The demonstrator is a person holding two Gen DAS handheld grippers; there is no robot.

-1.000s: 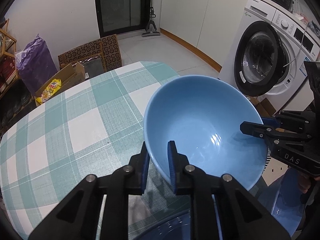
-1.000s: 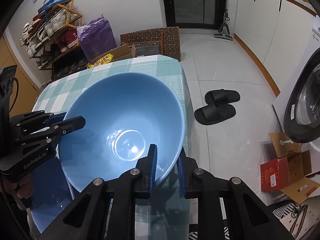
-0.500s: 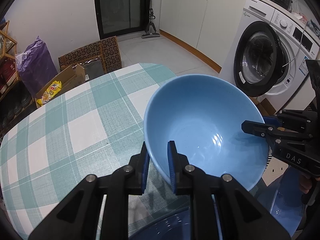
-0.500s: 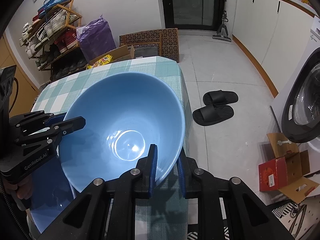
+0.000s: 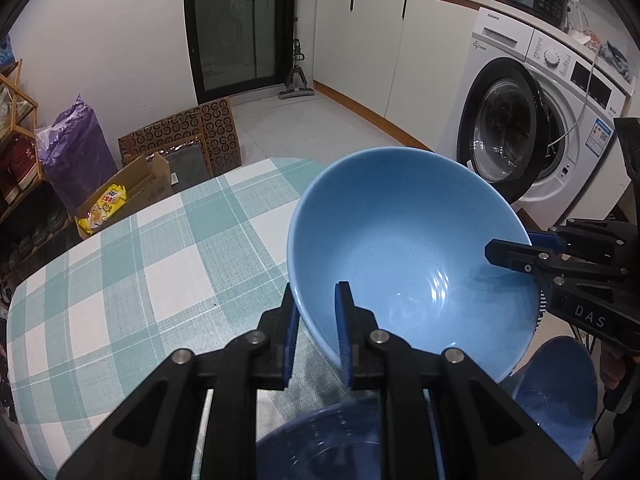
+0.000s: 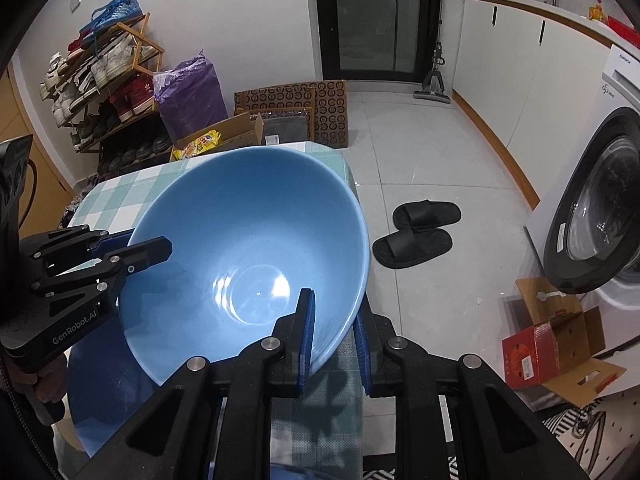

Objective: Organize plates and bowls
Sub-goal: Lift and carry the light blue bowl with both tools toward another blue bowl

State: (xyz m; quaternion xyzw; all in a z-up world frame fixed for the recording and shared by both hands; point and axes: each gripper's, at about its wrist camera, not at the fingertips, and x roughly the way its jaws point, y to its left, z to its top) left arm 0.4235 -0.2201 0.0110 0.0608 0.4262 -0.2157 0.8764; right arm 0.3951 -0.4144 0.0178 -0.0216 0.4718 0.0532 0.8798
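Slippage is worrying me: I'm holding the light blue bowl [image 5: 404,248] above the checked table [image 5: 132,272], left gripper [image 5: 316,322] clamping its rim at seven o'clock, right gripper [image 6: 334,334] clamping the opposite rim. Uneven lifting could be twisting it loose onto the darker blue dishes [image 5: 556,384] below.

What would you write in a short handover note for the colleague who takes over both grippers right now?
Left gripper: shut on the near rim of the light blue bowl.
Right gripper: shut on the opposite rim of the same bowl.
The bowl hangs between the two grippers, tilted, above the checked table.
A dark blue dish lies below it at the table's edge; whether it is a plate or a bowl is unclear.
Done: bowl picked up by both grippers.
Left: set it down where it belongs, then release both grips.
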